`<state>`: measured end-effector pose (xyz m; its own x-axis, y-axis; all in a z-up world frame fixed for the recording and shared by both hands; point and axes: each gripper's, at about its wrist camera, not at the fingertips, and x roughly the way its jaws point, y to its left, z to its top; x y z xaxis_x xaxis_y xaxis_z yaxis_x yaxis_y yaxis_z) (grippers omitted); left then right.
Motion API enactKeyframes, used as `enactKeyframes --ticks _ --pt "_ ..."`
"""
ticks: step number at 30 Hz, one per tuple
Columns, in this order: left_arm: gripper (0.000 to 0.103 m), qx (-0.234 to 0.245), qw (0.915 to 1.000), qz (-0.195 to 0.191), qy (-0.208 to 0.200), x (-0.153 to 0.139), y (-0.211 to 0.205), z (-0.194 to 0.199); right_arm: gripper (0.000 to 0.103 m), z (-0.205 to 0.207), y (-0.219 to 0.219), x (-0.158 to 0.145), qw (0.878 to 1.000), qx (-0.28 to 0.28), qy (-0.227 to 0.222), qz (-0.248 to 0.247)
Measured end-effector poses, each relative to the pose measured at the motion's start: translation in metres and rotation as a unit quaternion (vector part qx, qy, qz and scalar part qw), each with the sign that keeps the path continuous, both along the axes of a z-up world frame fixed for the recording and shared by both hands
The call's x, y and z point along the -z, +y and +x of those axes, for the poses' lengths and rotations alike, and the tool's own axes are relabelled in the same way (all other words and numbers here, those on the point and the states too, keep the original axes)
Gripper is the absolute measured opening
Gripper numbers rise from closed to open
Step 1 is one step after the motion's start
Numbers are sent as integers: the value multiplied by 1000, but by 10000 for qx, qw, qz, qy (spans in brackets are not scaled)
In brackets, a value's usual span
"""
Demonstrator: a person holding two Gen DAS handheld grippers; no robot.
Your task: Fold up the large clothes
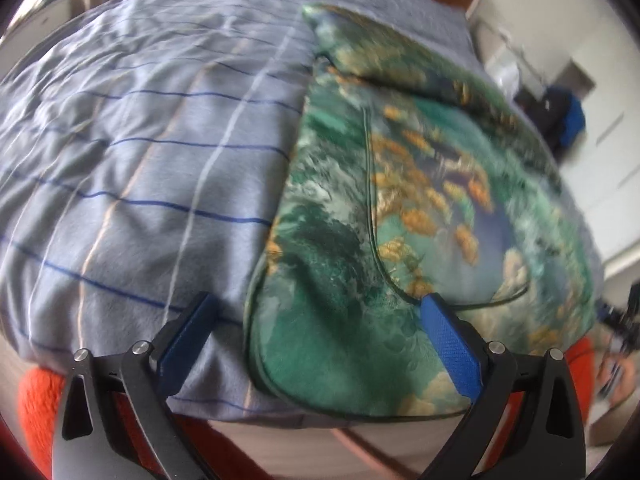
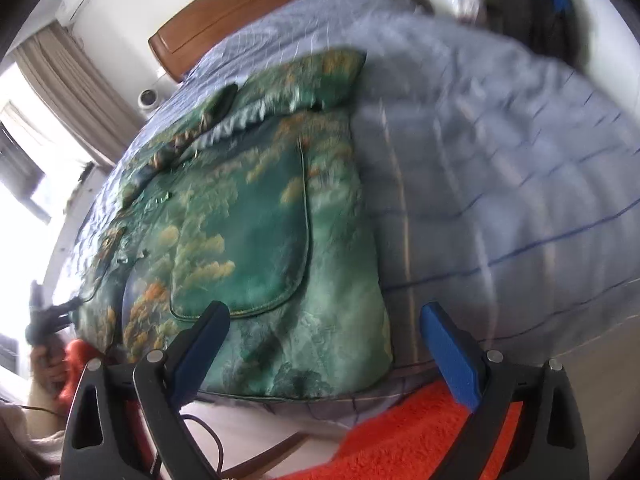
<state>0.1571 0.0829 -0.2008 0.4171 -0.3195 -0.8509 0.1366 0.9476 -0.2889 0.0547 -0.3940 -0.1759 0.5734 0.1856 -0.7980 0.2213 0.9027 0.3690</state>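
Note:
A large green garment with an orange and white print (image 1: 400,208) lies flat on the bed, its hem at the near edge; it also shows in the right wrist view (image 2: 260,216). My left gripper (image 1: 320,304) is open and empty, just above the garment's near left corner. My right gripper (image 2: 324,312) is open and empty, above the garment's near right corner. A curved seam or pocket edge (image 2: 306,220) runs down the garment. The other hand-held gripper (image 2: 44,320) shows at the far left of the right wrist view.
The bed has a grey-blue striped cover (image 1: 140,160) and a wooden headboard (image 2: 240,4). An orange fuzzy rug (image 2: 420,432) lies at the foot. A window with curtains (image 2: 52,80) is on the left, dark clutter (image 1: 560,120) on the right.

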Motion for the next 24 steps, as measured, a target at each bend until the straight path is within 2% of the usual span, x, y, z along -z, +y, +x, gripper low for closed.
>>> enactKeyframes --ticks 2,3,4,5,6,7,10,16,18,21,24 --pt "92 160 9998 101 19 -2 -6 -2 95 8 0 12 9997 -157 156 139" --pt "73 231 9996 163 64 -3 -8 -3 94 12 1 15 9995 -204 196 170" --pt "55 300 9991 272 144 -4 -11 -3 79 15 2 17 9990 -290 198 277" --pt "43 279 9986 418 180 -5 -12 -4 61 17 3 17 9980 -397 162 469" --pt "19 240 9984 441 257 -6 -9 -3 25 20 4 17 9976 -408 197 523" --pt "13 241 9988 253 348 -7 -6 -2 20 24 5 17 9967 -441 273 618" --pt "9 277 9989 153 332 -22 -2 -5 13 28 10 7 9961 -546 370 590" --pt "7 540 9979 272 237 -45 -4 -31 11 10 20 -32 9954 -762 168 555" --pt "7 512 9980 220 313 -46 -1 -41 11 4 21 -36 9950 -795 191 579" --pt "7 443 9979 -34 476 -50 10 -58 11 -16 19 -36 9934 -803 302 762" --pt "7 272 9967 -621 456 -66 23 -57 11 -29 12 -31 9892 -739 421 1193"
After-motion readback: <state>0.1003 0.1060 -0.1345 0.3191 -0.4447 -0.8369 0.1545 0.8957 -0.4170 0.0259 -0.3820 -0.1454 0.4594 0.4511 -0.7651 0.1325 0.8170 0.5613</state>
